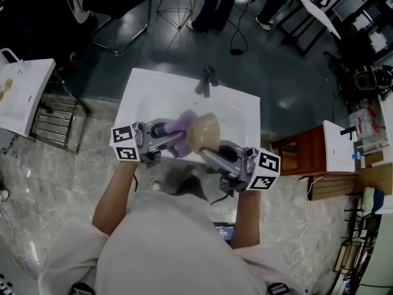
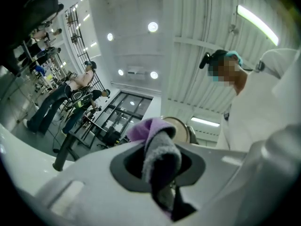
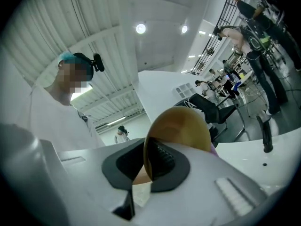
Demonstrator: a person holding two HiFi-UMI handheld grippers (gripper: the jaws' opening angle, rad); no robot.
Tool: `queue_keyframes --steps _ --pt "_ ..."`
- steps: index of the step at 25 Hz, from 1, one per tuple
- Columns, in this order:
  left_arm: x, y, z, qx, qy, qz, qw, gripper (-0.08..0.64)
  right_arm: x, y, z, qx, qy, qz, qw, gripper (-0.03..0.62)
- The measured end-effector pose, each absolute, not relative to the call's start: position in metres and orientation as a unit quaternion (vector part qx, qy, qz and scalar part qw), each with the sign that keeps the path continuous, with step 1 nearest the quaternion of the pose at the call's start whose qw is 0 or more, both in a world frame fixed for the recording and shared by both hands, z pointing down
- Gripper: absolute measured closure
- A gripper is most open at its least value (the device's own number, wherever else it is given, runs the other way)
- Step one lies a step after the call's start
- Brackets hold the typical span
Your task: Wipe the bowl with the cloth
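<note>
We show the left hand-held gripper point(image 1: 177, 137) closed on the purple cloth point(image 1: 178, 124) and the right hand-held gripper point(image 1: 206, 153) clamped on the rim of the tan bowl point(image 1: 204, 131). Both things are held above the white sink point(image 1: 151, 91), on the near side of its faucet point(image 1: 209, 78), with the cloth touching the bowl, which stands on edge.

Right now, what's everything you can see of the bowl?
The bowl is small, round and plain tan, matte, perhaps wood or plastic. It is tipped on edge, in the air over the white sink. The right claw is clamped on its thin rim. The purple cloth, held in the left claw, lies against its left side in the head view.
</note>
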State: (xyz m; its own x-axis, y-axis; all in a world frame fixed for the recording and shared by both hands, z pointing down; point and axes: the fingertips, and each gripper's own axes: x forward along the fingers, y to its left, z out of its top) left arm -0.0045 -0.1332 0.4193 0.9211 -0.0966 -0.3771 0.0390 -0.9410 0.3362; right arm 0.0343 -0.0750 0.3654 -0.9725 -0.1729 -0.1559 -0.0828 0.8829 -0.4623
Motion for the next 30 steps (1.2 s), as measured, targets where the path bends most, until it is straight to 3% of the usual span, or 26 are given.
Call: queue_keyframes --steps 6,12,17,30 --pt "-0.002 -0.126 0.415 0.966 -0.015 -0.198 0.169 0.492 0.037 -0.102 0.366 -0.145 0.956 -0.235 0.102 0.577" --pt "0.001 -0.117 0.409 0.970 -0.005 -0.190 0.152 0.491 0.028 -0.115 0.397 -0.235 0.955 -0.178 -0.020 0.578" --pt "-0.005 -0.117 0.396 0.971 -0.017 -0.197 0.132 0.491 0.023 -0.110 0.415 -0.240 0.954 -0.162 -0.075 0.577" --pt "-0.016 -0.153 0.377 0.989 -0.116 -0.090 0.008 0.489 0.005 -0.088 0.405 -0.194 0.968 -0.143 -0.070 0.578"
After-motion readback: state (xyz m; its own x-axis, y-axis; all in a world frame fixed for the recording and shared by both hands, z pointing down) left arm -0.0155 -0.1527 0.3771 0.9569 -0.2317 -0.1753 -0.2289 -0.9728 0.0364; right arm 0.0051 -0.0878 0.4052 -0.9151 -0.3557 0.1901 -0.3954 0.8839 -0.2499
